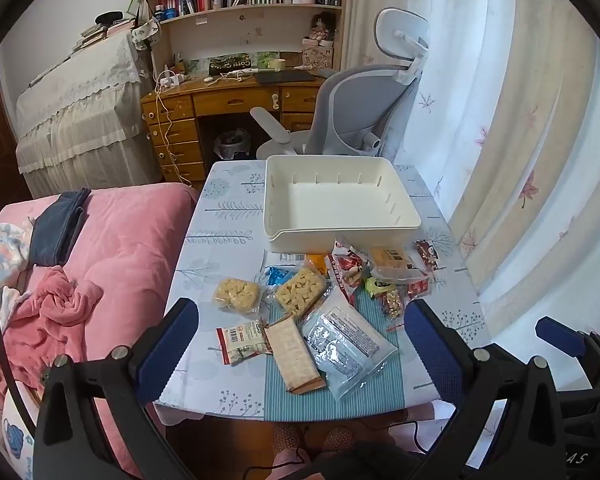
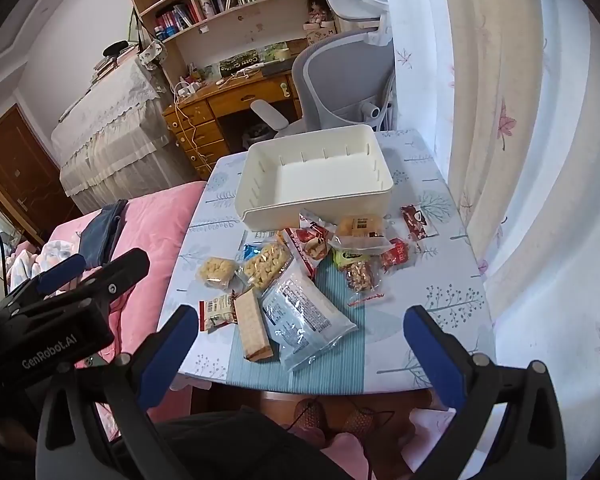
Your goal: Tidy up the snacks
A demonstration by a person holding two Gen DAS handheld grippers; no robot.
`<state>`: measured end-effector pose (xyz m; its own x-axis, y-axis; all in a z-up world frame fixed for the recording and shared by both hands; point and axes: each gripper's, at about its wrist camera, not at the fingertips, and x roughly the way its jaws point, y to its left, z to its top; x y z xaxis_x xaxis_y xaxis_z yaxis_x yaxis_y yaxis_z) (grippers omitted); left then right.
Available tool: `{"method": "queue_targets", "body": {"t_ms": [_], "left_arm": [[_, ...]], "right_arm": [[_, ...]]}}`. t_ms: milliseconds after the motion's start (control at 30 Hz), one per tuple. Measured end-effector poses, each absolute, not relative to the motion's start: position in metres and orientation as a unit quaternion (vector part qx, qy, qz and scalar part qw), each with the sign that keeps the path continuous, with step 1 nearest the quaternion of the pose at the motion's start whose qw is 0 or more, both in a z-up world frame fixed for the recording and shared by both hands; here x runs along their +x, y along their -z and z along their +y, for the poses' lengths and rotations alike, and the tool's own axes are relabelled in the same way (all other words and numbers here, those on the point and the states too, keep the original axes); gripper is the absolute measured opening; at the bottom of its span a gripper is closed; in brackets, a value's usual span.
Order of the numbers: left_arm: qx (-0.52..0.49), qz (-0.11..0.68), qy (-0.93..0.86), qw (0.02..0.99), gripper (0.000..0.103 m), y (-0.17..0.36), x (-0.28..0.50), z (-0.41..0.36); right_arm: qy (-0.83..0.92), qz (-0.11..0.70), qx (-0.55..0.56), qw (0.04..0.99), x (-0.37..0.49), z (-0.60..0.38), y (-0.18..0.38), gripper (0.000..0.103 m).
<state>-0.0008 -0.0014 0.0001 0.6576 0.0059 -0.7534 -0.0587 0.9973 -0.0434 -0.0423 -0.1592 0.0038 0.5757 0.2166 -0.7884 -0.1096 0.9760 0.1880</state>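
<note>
Ref. landmark: white bin (image 1: 342, 204), empty, upright, at the far half of the small table (image 1: 228, 208). Its far wall sits near the table's far edge; an office chair (image 1: 360, 108) stands just beyond that edge.

Snack pile lies on the near side of the bin, spread toward the table's near edge:
- Red/white packet (image 1: 346, 266) and clear-wrapped cake (image 1: 392, 264): just in front of bin's near wall, close to it; contact cannot be told.
- Small red packet (image 1: 426, 252): near-right of bin, apart from the pile, not far from the table's right edge.
- Two yellow puffed-snack packs (image 1: 236, 294) (image 1: 300, 292): near-left of bin.
- Clear bag w/ printed label (image 1: 348, 346) and cracker sleeve (image 1: 296, 356): farthest from bin, overlapping each other, close to the near edge.
- Small white/red pouch (image 1: 242, 340): left of the cracker sleeve, touching it.

Clearances: bare tablecloth left of bin along the left edge, and right of bin up to the curtain (image 1: 520, 140) side. Pink bed (image 1: 132, 248) butts against the table's left edge. Bin interior unobstructed from above.

Grippers: left gripper (image 1: 300, 344) released, jaws fully spread, nothing between pads, hovering over the near edge, tilted down toward the pile. Right gripper (image 2: 302, 344) same: released, jaws wide, nothing held, over the near-right part. Both well short of the bin. In the right wrist view the left gripper's body shows at left, over the bed side.
</note>
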Motion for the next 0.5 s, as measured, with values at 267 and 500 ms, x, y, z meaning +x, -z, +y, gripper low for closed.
{"method": "queue_targets", "body": {"t_ms": [267, 500], "left_arm": [[-0.034, 0.416, -0.015, 0.909, 0.102, 0.0003, 0.0001, 0.0001], [-0.036, 0.418, -0.015, 0.908, 0.102, 0.0005, -0.0003, 0.0004]], "right_arm": [[-0.091, 0.452, 0.059, 0.885, -0.0408, -0.1629, -0.0022, 0.103], [-0.092, 0.454, 0.058, 0.884, -0.0389, -0.1637, -0.0026, 0.103]]}}
